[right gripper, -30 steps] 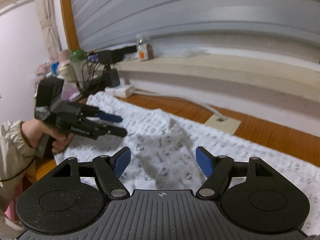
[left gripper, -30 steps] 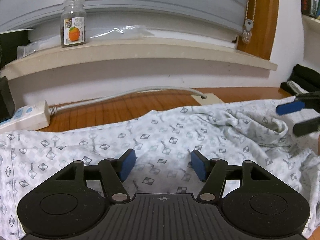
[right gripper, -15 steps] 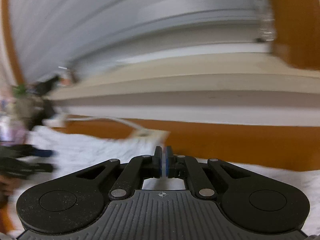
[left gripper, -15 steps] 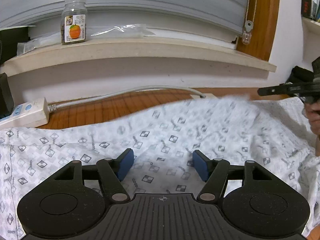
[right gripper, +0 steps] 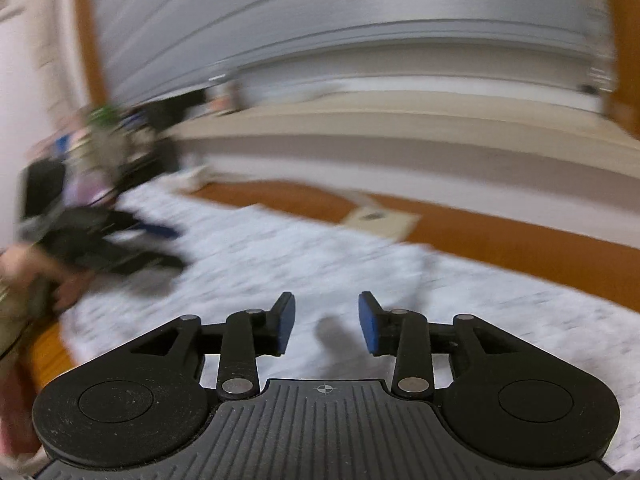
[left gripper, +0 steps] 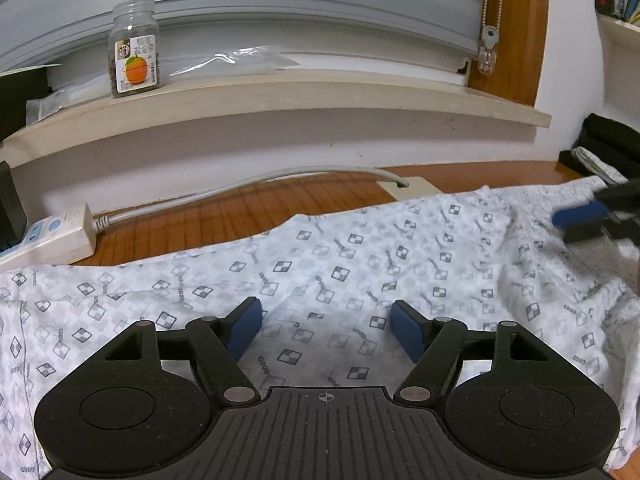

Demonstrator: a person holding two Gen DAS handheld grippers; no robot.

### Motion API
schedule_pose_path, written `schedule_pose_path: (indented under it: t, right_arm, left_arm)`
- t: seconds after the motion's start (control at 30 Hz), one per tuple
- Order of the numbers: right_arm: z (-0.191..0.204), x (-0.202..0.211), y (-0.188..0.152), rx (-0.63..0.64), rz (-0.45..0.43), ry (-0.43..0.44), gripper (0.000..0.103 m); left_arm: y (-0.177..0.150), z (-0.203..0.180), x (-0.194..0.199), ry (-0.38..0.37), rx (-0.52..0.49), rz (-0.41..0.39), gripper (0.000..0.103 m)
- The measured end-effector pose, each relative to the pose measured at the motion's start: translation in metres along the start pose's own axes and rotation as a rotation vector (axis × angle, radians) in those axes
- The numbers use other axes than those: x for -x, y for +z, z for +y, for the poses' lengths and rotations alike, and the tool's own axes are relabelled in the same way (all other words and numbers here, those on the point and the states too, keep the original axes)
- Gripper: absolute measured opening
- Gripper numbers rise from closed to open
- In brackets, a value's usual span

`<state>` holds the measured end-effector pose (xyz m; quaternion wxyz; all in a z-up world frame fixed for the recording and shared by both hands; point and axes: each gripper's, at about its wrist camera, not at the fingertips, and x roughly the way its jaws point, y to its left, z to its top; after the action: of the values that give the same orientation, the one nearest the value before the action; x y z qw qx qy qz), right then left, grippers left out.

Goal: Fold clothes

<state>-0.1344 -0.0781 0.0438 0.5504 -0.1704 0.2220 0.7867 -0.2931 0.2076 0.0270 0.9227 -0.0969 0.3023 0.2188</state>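
- Patterned white garment (left gripper: 340, 276) lies spread across the wooden desk (left gripper: 256, 208), reaching toward its right edge, where the cloth is rumpled; its far hem stops short of the power strip (left gripper: 60, 236) and cable (left gripper: 240, 188) near the back edge.
- Left gripper (left gripper: 325, 332) hovers over the middle of the cloth, fingers wide and opening further, pads clear of the fabric, nothing held.
- Right gripper (right gripper: 326, 326) sits at the garment's right end, jaws narrow but opening, nothing pinched between them; this view is motion-blurred.
- Risk: a fast grab at the rumpled end may catch one layer only or miss, skewing the fold.
- Risk: dragging cloth backward could snag the cable or power strip.
- Risk: uneven pulls could slide fabric off the desk's right edge.
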Motion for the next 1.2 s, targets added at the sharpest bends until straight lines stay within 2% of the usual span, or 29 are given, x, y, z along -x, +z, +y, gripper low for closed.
schedule_pose_path:
  t: [0.13, 0.2, 0.23, 0.27, 0.37, 0.43, 0.5, 0.57, 0.8, 0.93, 1.0, 1.03, 1.2]
  right_arm:
    - [0.026, 0.018, -0.015, 0.057, 0.028, 0.039, 0.037]
    - [0.030, 0.026, -0.028, 0.073, 0.073, 0.042, 0.036]
    - [0.032, 0.031, -0.037, 0.107, 0.105, 0.029, 0.026]
    - [0.033, 0.037, -0.044, 0.135, 0.130, 0.014, 0.023]
    - [0.032, 0.063, -0.052, 0.172, 0.142, -0.048, 0.023]
    - [0.032, 0.077, -0.048, 0.175, 0.112, -0.077, 0.024]
    - [0.037, 0.082, -0.044, 0.175, 0.084, -0.068, 0.025]
    - [0.045, 0.081, -0.041, 0.198, 0.080, -0.044, 0.032]
    - [0.083, 0.071, -0.047, 0.310, 0.130, 0.009, 0.040]
    - [0.087, 0.064, -0.052, 0.345, 0.154, -0.008, 0.041]
    - [0.083, 0.059, -0.054, 0.347, 0.166, -0.026, 0.033]
    - [0.079, 0.058, -0.053, 0.339, 0.175, -0.027, 0.005]
    - [0.081, 0.082, -0.051, 0.378, 0.192, -0.005, 0.004]
  left_arm:
    - [0.000, 0.000, 0.000, -0.001, -0.002, 0.001, 0.076]
    - [0.000, -0.001, -0.001, 0.000, -0.005, 0.002, 0.076]
    - [0.000, -0.001, -0.001, 0.001, -0.007, 0.003, 0.076]
    - [0.000, -0.001, -0.001, 0.002, -0.010, 0.003, 0.076]
    - [0.000, -0.001, -0.001, 0.002, -0.011, 0.003, 0.077]
    - [-0.001, -0.001, -0.001, 0.000, -0.009, 0.003, 0.077]
    - [-0.001, -0.001, -0.001, 0.000, -0.009, 0.003, 0.077]
    - [-0.001, 0.000, -0.001, -0.001, -0.008, 0.003, 0.077]
    - [0.000, 0.001, -0.001, -0.009, 0.001, 0.000, 0.077]
    - [-0.001, 0.001, -0.001, -0.013, 0.010, -0.003, 0.077]
    - [-0.001, 0.002, -0.001, -0.013, 0.012, -0.003, 0.077]
    - [-0.001, 0.002, -0.002, -0.013, 0.011, -0.003, 0.077]
    - [-0.001, 0.001, -0.002, -0.009, 0.006, -0.002, 0.077]
